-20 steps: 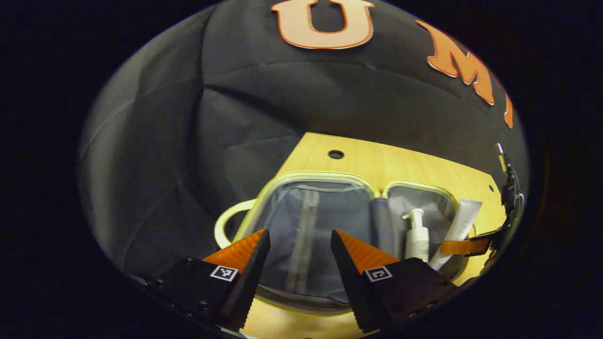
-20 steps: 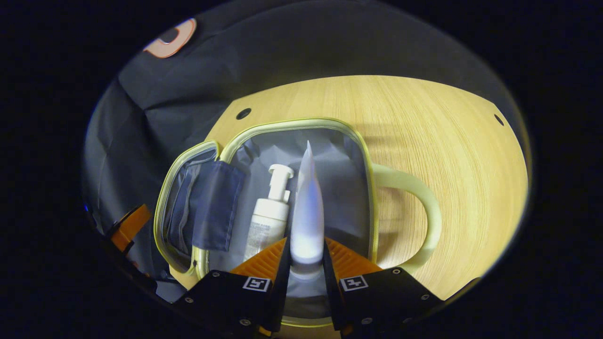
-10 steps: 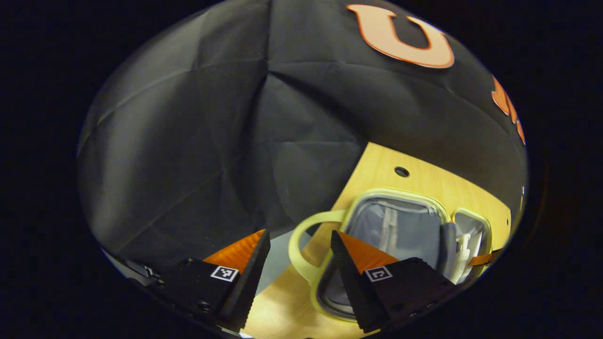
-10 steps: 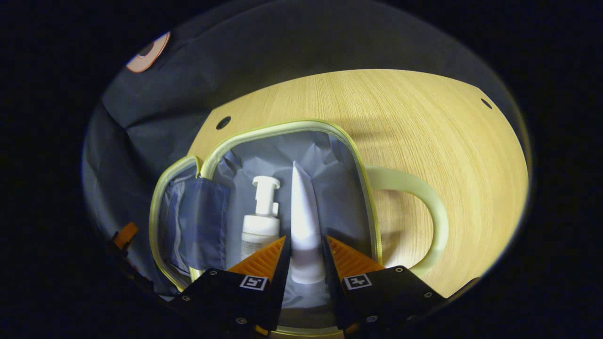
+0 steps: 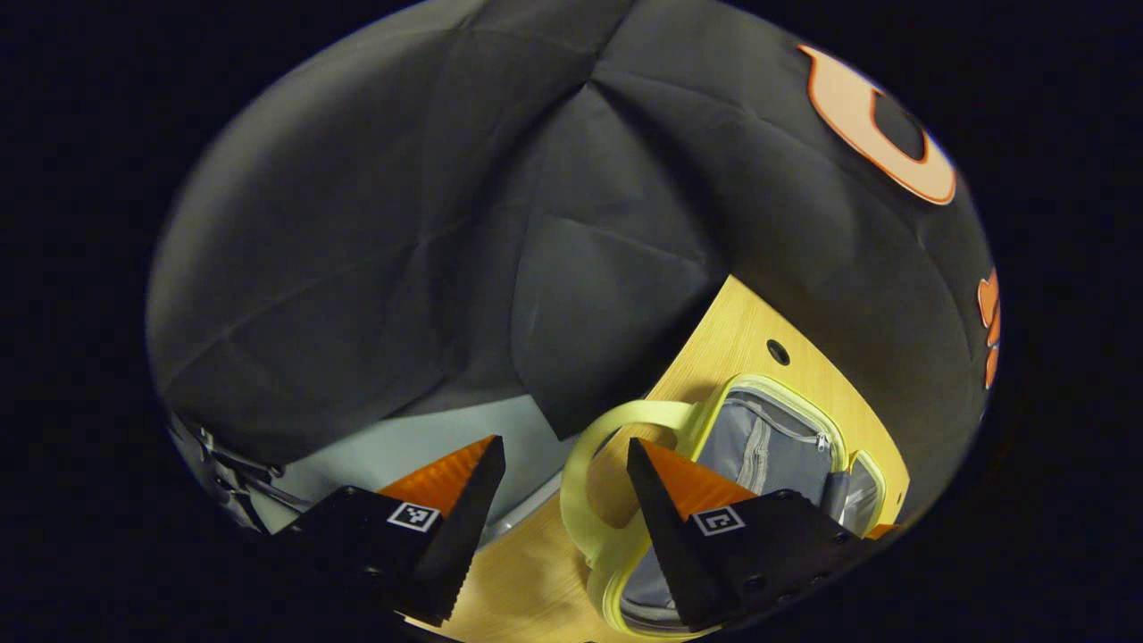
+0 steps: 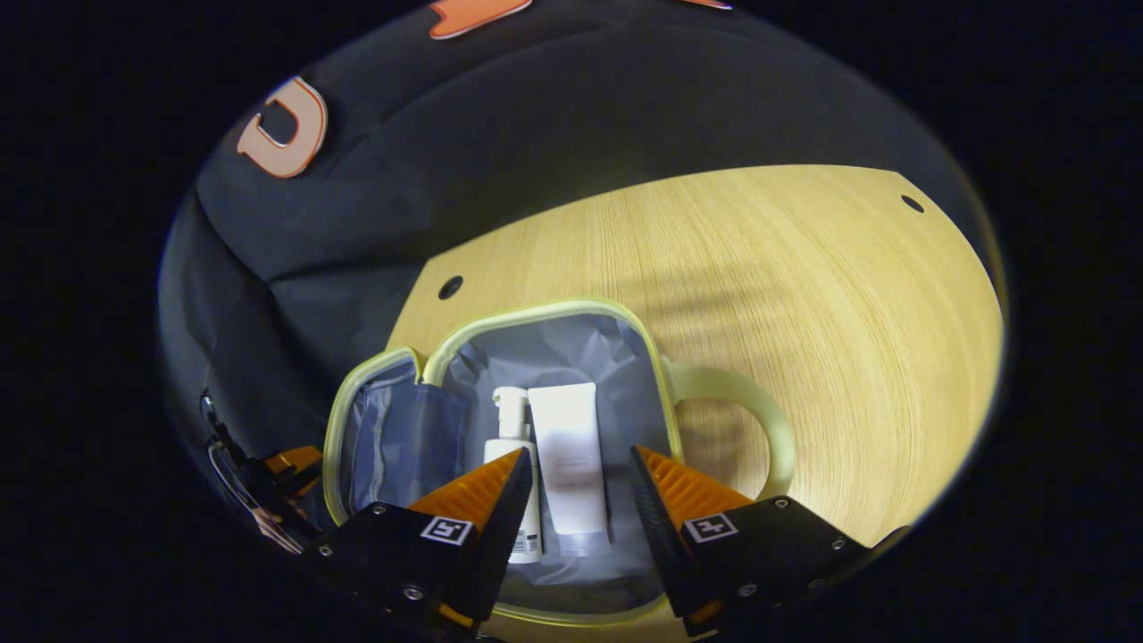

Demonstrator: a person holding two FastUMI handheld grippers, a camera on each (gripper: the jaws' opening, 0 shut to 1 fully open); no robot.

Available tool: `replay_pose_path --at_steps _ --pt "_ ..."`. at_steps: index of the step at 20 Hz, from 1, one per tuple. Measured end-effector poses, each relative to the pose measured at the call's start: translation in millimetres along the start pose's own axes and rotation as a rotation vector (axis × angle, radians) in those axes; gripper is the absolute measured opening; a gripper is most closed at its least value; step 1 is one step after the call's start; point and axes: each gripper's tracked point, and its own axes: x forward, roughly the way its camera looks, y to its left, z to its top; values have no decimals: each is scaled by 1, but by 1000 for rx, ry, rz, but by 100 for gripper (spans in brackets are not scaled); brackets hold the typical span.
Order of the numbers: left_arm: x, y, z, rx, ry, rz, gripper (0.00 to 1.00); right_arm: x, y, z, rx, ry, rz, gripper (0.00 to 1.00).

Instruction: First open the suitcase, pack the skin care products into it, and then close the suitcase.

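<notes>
We are holding our left claw [image 5: 564, 473] with its fingers spread apart, gripping nothing; our right claw [image 6: 579, 478] is likewise gaping wide and gripping nothing.

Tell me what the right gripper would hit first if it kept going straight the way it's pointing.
Probably the white tube, lying in the open suitcase beside the pump bottle; the right gripper is open above it, though depth is unclear.

Open suitcase [image 6: 545, 313] holds pump bottle [image 6: 511, 446] beside tube [image 6: 568, 464].
</notes>
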Motion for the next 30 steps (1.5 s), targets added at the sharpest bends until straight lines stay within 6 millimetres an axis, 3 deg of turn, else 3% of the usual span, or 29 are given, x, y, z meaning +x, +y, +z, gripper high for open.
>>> replay_pose_path --at_steps 4,5,10,11,12,14,19,25,30 --pt "23 9 -13 -59 86 -8 87 -34 0 31 -24 -133 42 81" --pt "32 7 -15 -69 93 -9 82 -43 -2 39 -26 -161 41 83" --pt "30 -6 -20 -68 117 -56 19 -79 -19 64 -35 -270 28 84" --pt "24 -10 -13 -66 103 -73 19 -84 -23 67 -37 -285 26 85" --pt "20 -14 -11 -55 97 -100 12 -88 -25 70 -40 -296 18 85" --pt "9 -25 -3 -53 68 -175 12 -94 -27 72 -47 -310 17 86" --pt "-36 -54 28 -1 -58 -311 11 -106 -25 84 -94 -354 32 87" --pt "-119 -105 62 124 -195 -416 10 -118 -15 99 -140 -402 76 92" --pt "-172 -152 56 231 -266 -464 10 -128 -19 104 -181 -426 99 94"
